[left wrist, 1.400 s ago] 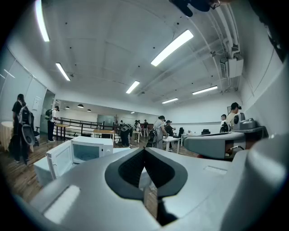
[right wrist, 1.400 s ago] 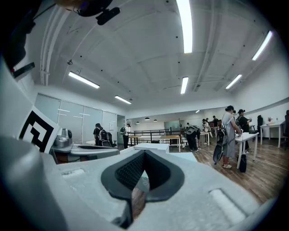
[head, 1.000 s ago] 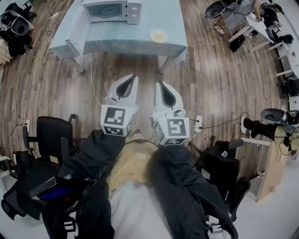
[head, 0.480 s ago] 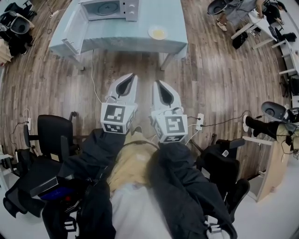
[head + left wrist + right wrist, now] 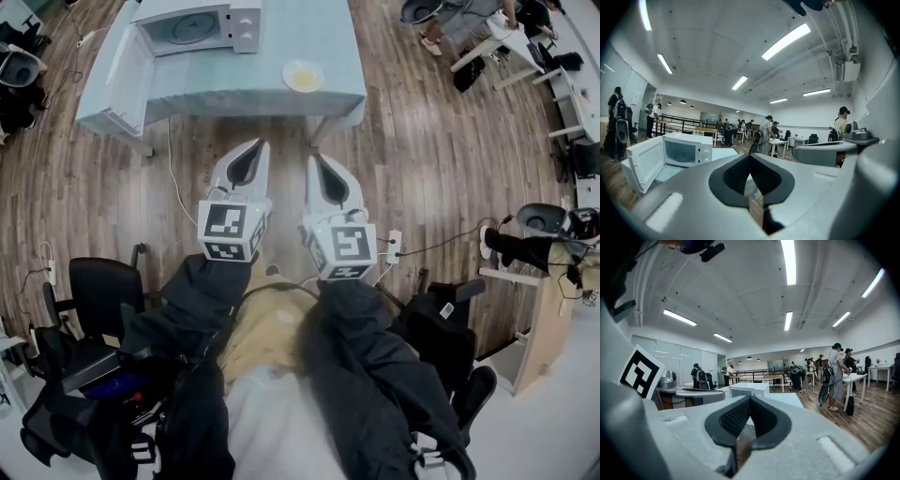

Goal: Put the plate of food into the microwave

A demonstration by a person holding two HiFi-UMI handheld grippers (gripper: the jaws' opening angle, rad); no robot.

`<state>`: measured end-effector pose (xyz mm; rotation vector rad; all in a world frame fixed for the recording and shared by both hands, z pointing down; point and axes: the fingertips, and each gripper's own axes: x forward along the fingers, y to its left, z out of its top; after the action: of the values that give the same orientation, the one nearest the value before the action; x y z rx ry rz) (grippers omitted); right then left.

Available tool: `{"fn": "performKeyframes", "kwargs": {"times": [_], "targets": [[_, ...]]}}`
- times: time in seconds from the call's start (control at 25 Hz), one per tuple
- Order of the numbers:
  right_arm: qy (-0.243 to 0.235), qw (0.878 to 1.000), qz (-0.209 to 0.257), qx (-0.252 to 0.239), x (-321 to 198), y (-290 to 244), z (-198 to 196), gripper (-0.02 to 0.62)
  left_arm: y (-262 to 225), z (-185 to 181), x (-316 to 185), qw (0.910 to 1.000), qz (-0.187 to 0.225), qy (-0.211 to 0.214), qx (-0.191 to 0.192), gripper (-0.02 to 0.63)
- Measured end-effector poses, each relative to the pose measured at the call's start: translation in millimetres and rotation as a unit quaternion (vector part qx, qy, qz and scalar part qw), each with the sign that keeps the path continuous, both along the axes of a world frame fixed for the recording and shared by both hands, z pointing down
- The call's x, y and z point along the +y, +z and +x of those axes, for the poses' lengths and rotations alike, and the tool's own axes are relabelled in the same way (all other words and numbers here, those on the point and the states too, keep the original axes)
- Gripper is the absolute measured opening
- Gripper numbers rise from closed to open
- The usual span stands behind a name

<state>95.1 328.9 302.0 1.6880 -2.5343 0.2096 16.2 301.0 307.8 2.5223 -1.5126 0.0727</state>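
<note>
Table (image 5: 225,86) at the far side of the floor, seen bearing a microwave (image 5: 202,28) with its door (image 5: 127,70) swung open to the left. The plate of food (image 5: 303,75) is set apart near the table's right edge. A slide off that edge is risked if the plate is nudged rather than gripped by its rim. Left gripper (image 5: 257,150) and right gripper (image 5: 316,161) are held well short of the table, both clenched on nothing.
</note>
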Motion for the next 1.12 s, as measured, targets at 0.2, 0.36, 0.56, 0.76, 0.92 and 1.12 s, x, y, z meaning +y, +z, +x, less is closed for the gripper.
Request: {"fn": "performKeyframes", "kwargs": {"times": [0.2,0.36,0.56,0.76,0.92,1.12], "targets": [[0.011,1.0,0.009,-0.006,-62.3,-10.3,-6.6,-0.003,-4.8,-9.4,-59.6,1.0,0.001,0.004,0.007,0.002],[0.009,1.0,0.003,-0.009,-117.8,-6.0,-29.2,-0.003,-0.9,-30.8,-113.1,0.9999,-0.004,0.005,0.009,0.002],[0.013,1.0,-0.005,-0.008,-167.3,1.1,-45.8,-0.003,4.8,-47.1,-166.3,0.9998,-0.009,0.007,0.015,0.002],[0.023,1.0,0.001,-0.014,-169.1,-12.0,-30.7,-0.003,-5.7,-28.9,-169.6,0.9997,-0.005,0.017,0.014,0.002],[0.028,0.999,-0.014,-0.015,-170.8,-6.9,-23.1,-0.003,-4.4,-19.1,-173.1,0.9995,-0.014,0.024,0.012,0.002],[0.024,0.998,-0.049,-0.017,-221.5,25.8,-40.3,-0.003,26.2,-34.6,-222.7,0.9987,-0.044,0.025,0.012,0.002]]}}
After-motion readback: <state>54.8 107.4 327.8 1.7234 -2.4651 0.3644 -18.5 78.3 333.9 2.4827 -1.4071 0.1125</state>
